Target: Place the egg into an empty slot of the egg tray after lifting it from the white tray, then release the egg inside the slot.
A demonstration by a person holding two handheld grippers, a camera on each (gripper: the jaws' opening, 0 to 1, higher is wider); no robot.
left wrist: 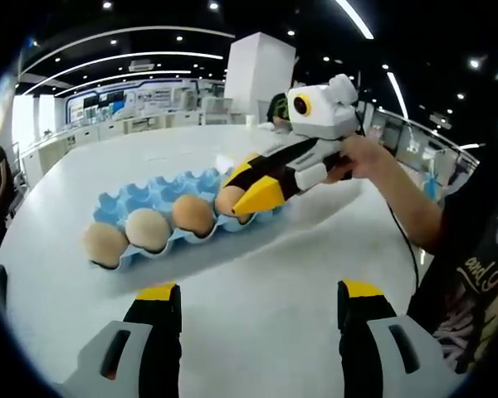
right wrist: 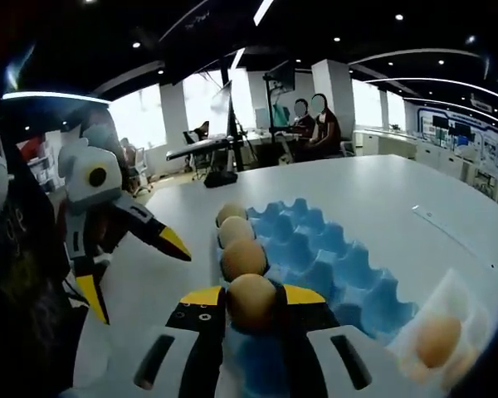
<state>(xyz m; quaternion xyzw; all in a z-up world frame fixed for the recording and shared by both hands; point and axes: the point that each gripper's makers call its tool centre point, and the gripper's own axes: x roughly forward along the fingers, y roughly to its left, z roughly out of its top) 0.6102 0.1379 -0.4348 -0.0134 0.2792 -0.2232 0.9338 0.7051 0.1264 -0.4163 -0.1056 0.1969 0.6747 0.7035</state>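
Clamped between the yellow-tipped jaws of the right gripper (right wrist: pixel 251 300) is an egg (right wrist: pixel 251 302), held low over the near end of the blue egg tray (right wrist: pixel 349 282), at the next cup in the row along the tray's edge. The grip looks kept on so the egg can be seated before letting go; whether it already rests in the cup I cannot tell. Beyond it along that same row sit three more eggs (right wrist: pixel 243 258), so the filling seems to run in order. Just off the tray's near corner lies the white tray (right wrist: pixel 461 319) with another egg (right wrist: pixel 438 340) waiting in it. The left gripper (left wrist: pixel 257 297) hangs short of the tray's long side, jaws spread and holding nothing, probably kept clear of the work. Past the tray the white table (right wrist: pixel 382 186) stretches away.
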